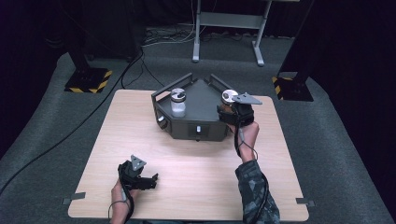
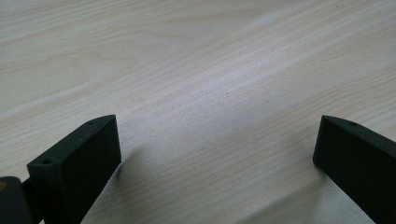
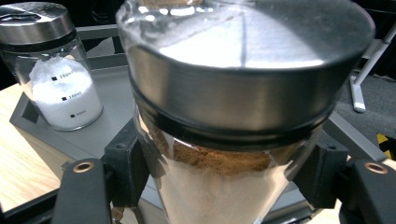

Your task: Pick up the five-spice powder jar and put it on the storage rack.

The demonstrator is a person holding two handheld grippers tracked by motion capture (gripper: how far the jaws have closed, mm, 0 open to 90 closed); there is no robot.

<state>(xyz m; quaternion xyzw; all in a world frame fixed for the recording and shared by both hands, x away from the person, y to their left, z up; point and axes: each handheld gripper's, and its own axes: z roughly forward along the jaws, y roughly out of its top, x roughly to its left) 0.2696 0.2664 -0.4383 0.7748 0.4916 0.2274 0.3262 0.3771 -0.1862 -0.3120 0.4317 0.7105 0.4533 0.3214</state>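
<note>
Right tongs (image 1: 232, 112) outstretched, clamped on brown-spice jar (image 3: 233, 140).

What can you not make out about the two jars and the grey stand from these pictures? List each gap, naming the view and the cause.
- Brown-powder jar: base cut off by the right gripper view's bottom edge; the right claw covers its sides.
- White-powder jar: printed level marks too small to read.
- Grey stand: front button label too small in the high view.
- Left claw: body cut off by the frame's edge.

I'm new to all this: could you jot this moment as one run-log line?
right hand-held gripper: shut on brown-powder jar at grey tray | left hand-held gripper: open, on table | white-powder jar: upright in tray
</note>
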